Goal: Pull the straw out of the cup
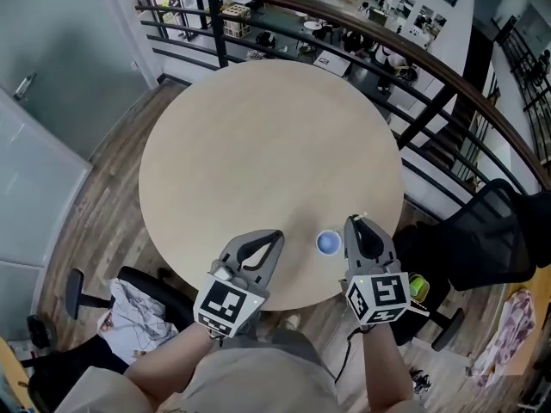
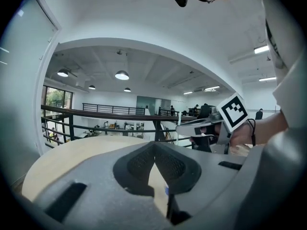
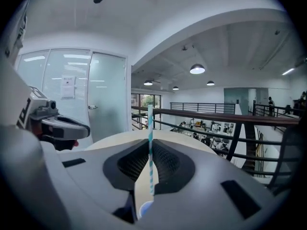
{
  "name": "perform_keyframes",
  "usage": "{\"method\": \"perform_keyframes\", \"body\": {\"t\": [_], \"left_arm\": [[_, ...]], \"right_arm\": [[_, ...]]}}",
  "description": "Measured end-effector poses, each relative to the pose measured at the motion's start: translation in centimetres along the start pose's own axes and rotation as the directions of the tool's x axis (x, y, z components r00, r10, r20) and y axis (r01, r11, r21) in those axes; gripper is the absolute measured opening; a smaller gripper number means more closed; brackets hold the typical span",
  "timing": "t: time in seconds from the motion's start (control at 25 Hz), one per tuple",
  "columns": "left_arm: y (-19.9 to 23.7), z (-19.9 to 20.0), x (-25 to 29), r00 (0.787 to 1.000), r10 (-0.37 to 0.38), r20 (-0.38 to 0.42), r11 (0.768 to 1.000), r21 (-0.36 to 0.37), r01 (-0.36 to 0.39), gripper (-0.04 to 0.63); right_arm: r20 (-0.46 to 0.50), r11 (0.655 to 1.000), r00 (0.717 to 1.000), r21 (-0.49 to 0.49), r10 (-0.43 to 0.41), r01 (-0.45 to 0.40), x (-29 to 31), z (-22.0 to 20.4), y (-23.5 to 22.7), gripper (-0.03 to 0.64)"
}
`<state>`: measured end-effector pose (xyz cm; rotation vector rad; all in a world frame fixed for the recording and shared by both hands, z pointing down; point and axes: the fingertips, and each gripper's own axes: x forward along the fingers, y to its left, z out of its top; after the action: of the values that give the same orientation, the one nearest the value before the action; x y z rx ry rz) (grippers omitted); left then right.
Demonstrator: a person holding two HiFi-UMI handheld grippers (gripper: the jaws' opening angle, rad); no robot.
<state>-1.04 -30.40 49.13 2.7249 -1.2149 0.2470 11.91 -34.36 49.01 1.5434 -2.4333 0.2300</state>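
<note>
Beige round table (image 1: 258, 144) is sitting beside a dark railing (image 1: 430, 58). Left gripper (image 2: 154, 151) is hovering over it, jaws pressed together on nothing. Right gripper (image 3: 149, 150) is pinching the striped straw (image 3: 149, 128) upright between its jaws, with the blue cup (image 3: 144, 208) below them.

Round table (image 1: 258, 162), railing (image 1: 430, 54), wood floor (image 1: 112, 188)

light: bright, ceiling lamps (image 3: 197, 69) | edges: fisheye-warped, dark vignette
</note>
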Motion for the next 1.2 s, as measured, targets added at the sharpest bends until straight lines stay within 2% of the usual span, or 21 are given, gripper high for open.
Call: {"method": "perform_keyframes", "body": {"t": [0.16,0.32,0.48,0.88,1.08,1.2], "left_arm": [[-0.4,4.3,-0.2,0.996,-0.014,0.086,0.999,0.043,0.010,0.014],[-1.4,8.1,-0.9,0.989,-0.037,0.146,0.999,0.003,0.037,0.014],[-2.6,10.4,-2.3,0.981,-0.057,0.187,0.998,0.021,0.054,0.014],[-5.5,11.8,-5.0,0.980,-0.087,0.181,0.995,0.070,0.076,0.014],[-6.8,10.7,-5.4,0.982,-0.108,0.152,0.992,0.082,0.096,0.014],[-7.4,9.9,-5.6,0.985,-0.112,0.129,0.991,0.087,0.101,0.014]], "right_arm": [[0.090,1.000,0.996,0.006,0.004,-0.005,-3.3,4.4,0.6,0.037],[0.175,0.999,0.985,0.040,0.000,-0.007,-6.8,8.3,1.1,0.037],[0.244,0.999,0.970,0.043,-0.006,-0.005,-10.7,11.2,1.7,0.037],[0.284,0.999,0.958,0.044,-0.035,0.024,-17.6,12.9,2.0,0.037],[0.266,1.000,0.964,-0.001,0.001,-0.001,-18.8,11.8,3.5,0.037],[0.274,0.999,0.962,0.033,-0.017,0.008,-19.3,10.7,3.6,0.035]]}}
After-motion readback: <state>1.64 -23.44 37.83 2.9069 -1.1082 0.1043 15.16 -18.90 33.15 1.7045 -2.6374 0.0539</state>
